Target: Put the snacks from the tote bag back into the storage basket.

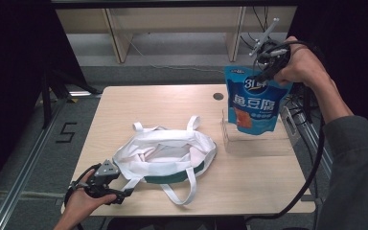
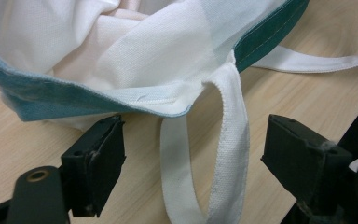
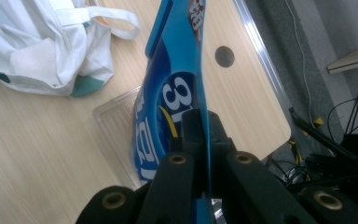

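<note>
High view first: right gripper (image 1: 267, 67) has the blue snack pouch (image 1: 255, 108) up in the air, hanging over the clear plastic tray (image 1: 256, 141) on the right side of the wooden table (image 1: 268, 187). Jaws pinched tight on the pouch's top edge, near 1 upper corner. Right gripper view confirms it: both black jaws closed flat on the thin sealed rim of the pouch, w/ the rest dangling below.

Handling call: pouch looks light, film glossy and prob. slippery, body soft and a bit puffy. It hangs nearly straight, so contents likely settle low. The flat top seam is the right place to grab, stiff enough to bite. Squeezing the belly could crush what's inside, I'd guess.

Left gripper (image 1: 124, 193) sits low at the table's near-left edge, jaws spread apart, nothing between them but air. Left gripper view: a white webbing strap (image 2: 230, 154) loops right between the 2 open jaws, not touched yet. Strap belongs to the white canvas tote bag (image 1: 165, 153) w/ green trim, lying slumped mid-table, mouth partly gaping.

Tote is floppy cloth, no shape of its own. Best hold is the strap or the stitched hem (image 2: 154, 100), to lift the mouth open for the pouch. Loose cloth could fold shut otherwise.
</note>
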The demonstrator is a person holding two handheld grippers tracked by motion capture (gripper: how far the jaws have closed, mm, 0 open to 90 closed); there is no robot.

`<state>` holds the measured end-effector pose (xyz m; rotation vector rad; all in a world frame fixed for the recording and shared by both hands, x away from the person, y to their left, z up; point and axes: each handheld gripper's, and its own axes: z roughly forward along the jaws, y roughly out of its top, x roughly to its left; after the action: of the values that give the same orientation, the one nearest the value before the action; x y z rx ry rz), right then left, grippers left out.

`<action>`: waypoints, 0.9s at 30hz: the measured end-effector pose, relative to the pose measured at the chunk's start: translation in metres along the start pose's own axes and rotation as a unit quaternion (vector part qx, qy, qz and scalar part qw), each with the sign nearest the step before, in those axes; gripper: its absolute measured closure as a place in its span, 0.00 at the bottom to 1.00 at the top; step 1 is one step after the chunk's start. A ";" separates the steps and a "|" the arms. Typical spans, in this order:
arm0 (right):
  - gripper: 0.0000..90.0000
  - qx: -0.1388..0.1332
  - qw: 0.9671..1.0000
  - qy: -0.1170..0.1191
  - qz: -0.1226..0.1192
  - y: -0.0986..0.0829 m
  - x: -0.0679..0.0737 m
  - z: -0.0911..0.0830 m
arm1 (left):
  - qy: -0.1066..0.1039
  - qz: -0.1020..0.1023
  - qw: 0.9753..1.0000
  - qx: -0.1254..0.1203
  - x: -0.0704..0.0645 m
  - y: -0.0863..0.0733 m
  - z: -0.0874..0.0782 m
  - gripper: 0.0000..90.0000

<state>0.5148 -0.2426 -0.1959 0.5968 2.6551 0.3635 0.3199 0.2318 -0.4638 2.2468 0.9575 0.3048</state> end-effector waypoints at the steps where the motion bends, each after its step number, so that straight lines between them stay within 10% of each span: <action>1: 1.00 0.000 1.000 0.002 0.003 -0.001 -0.001 0.002 | 0.000 0.000 1.000 0.001 0.000 0.000 0.000 0.22; 27: 1.00 -0.013 0.999 0.047 0.018 -0.026 0.006 0.050 | 0.002 -0.007 1.000 0.008 -0.001 -0.001 0.003 0.22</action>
<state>0.5221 -0.2548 -0.2507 0.6358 2.7278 0.4459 0.3202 0.2304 -0.4663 2.2540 0.9815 0.2970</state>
